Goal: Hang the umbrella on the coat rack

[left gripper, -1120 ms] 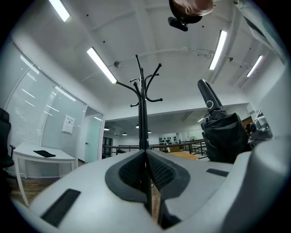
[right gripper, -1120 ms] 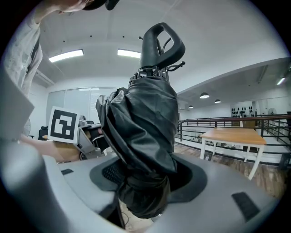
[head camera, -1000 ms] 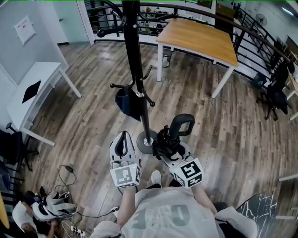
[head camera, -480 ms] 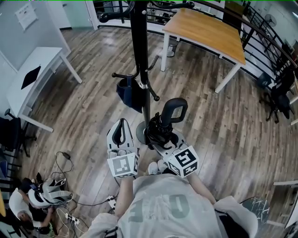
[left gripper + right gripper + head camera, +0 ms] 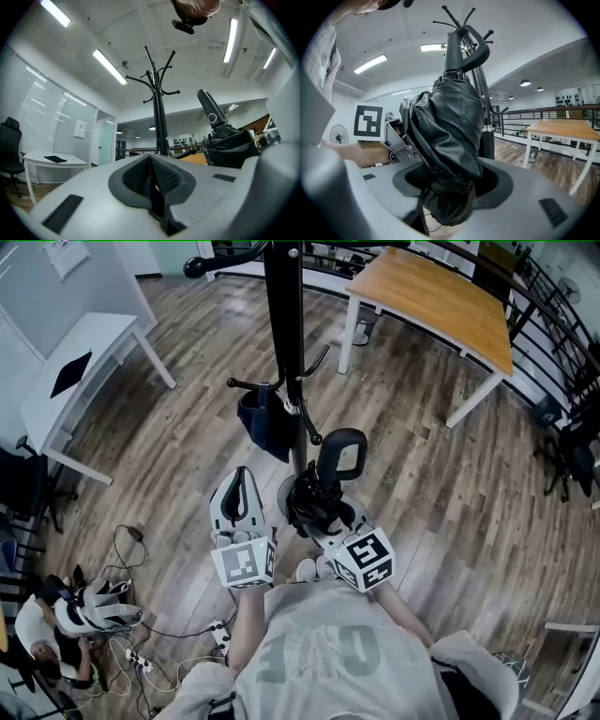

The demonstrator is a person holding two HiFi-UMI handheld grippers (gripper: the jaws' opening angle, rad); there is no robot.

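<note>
A folded black umbrella (image 5: 314,505) with a looped handle (image 5: 341,454) is clamped in my right gripper (image 5: 323,521); in the right gripper view its bundled fabric (image 5: 447,140) fills the space between the jaws and the handle (image 5: 464,44) points up. The black coat rack (image 5: 286,343) rises just ahead, its pole (image 5: 485,112) right behind the umbrella. A dark blue bag (image 5: 262,427) hangs on a low hook. My left gripper (image 5: 239,502) is beside the right one, shut and empty, with the rack (image 5: 159,108) ahead of it and the umbrella (image 5: 225,140) to its right.
The rack's round base (image 5: 286,498) sits on the wooden floor. A wooden-topped table (image 5: 436,301) stands at the back right, a white desk (image 5: 70,381) at the left. Cables and a white device (image 5: 94,620) lie on the floor at lower left.
Both grippers have moved closer to the coat rack. The umbrella handle now sits right beside the pole, near the low hooks.
</note>
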